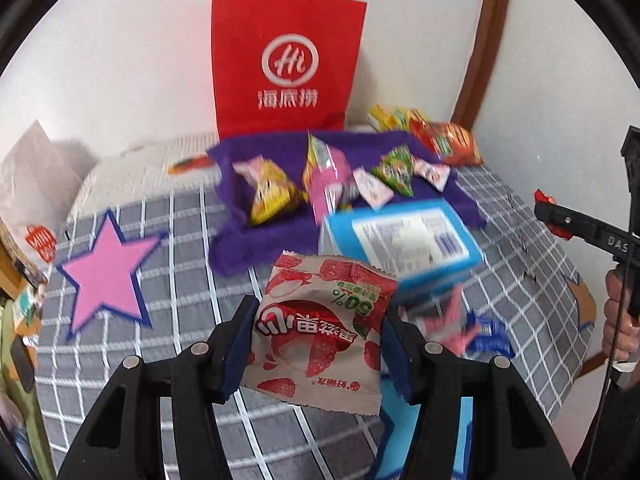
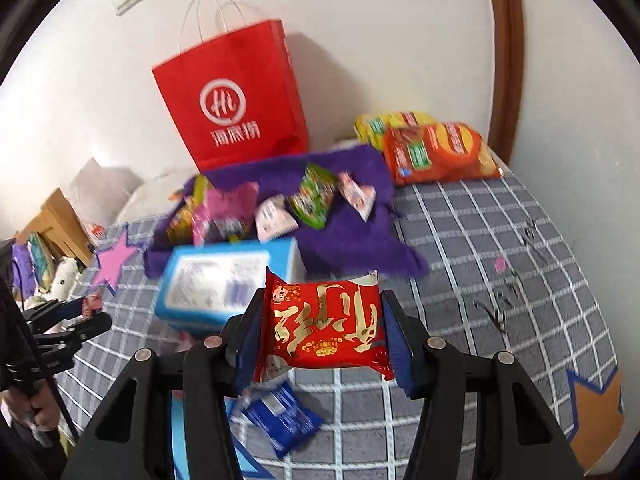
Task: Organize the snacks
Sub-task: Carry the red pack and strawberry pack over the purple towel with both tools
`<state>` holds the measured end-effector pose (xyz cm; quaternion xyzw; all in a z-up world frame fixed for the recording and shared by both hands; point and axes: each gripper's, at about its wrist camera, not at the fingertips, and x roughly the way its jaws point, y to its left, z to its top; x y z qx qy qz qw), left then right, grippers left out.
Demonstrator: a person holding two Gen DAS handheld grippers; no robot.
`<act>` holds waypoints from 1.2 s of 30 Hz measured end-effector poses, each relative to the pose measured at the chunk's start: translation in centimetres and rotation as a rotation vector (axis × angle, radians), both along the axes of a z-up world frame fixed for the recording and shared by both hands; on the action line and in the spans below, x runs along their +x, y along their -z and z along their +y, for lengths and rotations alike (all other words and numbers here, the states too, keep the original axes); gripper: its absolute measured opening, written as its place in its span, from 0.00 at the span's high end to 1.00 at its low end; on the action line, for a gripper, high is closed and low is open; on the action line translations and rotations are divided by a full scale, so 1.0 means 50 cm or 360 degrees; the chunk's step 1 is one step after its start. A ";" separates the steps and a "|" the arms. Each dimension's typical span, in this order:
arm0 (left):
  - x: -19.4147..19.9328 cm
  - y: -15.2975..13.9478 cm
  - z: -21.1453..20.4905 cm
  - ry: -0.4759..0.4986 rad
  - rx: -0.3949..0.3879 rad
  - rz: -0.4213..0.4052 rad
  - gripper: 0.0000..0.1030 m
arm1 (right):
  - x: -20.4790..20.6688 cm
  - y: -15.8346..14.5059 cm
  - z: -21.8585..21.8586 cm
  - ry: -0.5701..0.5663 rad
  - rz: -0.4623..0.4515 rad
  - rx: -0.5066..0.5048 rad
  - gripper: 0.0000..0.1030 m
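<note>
Left gripper [image 1: 318,332] fingers are clamped on a strawberry snack packet [image 1: 320,328] marked "50%", upside down. Right gripper [image 2: 320,330] pinches a red packet [image 2: 326,328], gold lettering unreadable. Red bag [image 1: 286,64] says "Hi"; blue box [image 1: 404,246] label's blurred.

Red bag [image 1: 286,68], grey-checked sheet [image 2: 480,240]

- The bed [image 2: 500,248], under a grey cover with white grid lines, carries everything.
- A purple cloth [image 2: 352,236] lies toward its far edge.
- A light-blue box [image 2: 224,280] sits on the near side of the cloth.
- An orange snack bag [image 2: 440,156] lies at the far right corner.
- A blue packet [image 2: 280,416] lies near the front edge.
</note>
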<state>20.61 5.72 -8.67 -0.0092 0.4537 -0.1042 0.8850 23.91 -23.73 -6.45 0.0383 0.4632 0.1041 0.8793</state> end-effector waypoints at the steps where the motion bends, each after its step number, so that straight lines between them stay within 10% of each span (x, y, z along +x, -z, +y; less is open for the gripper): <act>1: 0.008 -0.005 0.000 -0.0002 -0.0004 -0.0008 0.46 | 0.011 -0.011 0.005 -0.0003 -0.0015 0.0004 0.47; 21: 0.219 -0.108 -0.009 -0.0069 0.0014 -0.0214 0.46 | 0.248 -0.074 0.124 -0.0090 -0.0100 0.0021 0.47; 36: 0.333 -0.045 0.029 -0.0212 -0.0073 -0.0094 0.45 | 0.387 0.031 0.190 -0.0161 0.0059 0.0092 0.47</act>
